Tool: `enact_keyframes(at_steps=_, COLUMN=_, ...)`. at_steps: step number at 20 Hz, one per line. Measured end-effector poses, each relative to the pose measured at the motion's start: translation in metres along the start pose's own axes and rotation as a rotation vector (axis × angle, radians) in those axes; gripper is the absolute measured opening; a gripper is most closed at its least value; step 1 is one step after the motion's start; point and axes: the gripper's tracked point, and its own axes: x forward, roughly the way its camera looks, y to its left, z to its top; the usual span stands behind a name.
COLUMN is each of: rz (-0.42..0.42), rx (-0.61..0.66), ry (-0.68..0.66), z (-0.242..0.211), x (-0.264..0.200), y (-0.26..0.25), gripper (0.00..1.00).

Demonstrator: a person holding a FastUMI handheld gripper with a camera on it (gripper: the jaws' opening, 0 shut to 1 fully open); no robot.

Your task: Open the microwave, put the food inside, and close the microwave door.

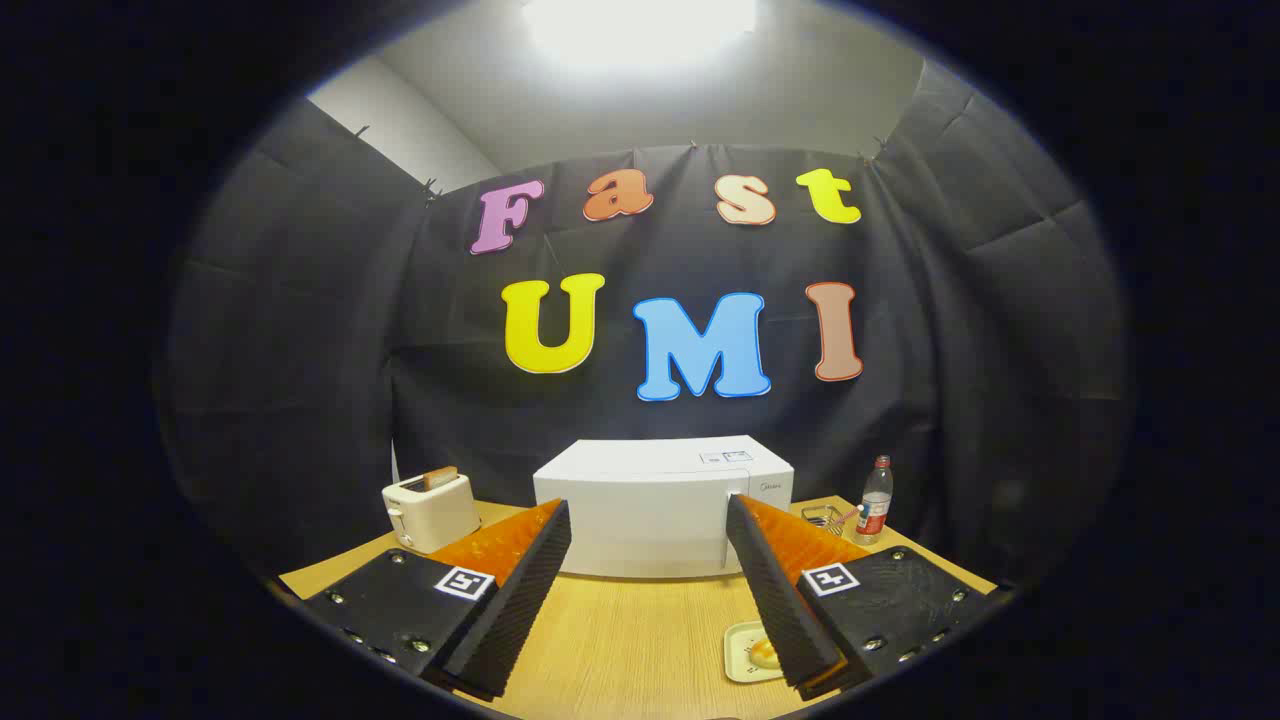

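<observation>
A white microwave [660,515] stands on the wooden table [640,630] against the booth wall, beyond my fingers, with its door shut. A small pale plate with an orange-yellow piece of food [757,652] lies on the table close by, partly hidden under my right finger [775,590]. My gripper [648,512] is held above the table, facing the microwave, open with a wide gap and nothing between its fingers.
A white toaster [432,510] with a slice in its slot stands left of the microwave. To the microwave's right are a plastic bottle [874,500] with a red label and a small wire rack [825,517].
</observation>
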Motion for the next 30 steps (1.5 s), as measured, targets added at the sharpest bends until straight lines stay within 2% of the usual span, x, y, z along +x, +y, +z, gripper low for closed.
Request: enact_keyframes(at_steps=30, rz=-0.004, rx=-0.015, ry=0.012, z=-0.008, x=0.013, y=-0.006, gripper=0.96)
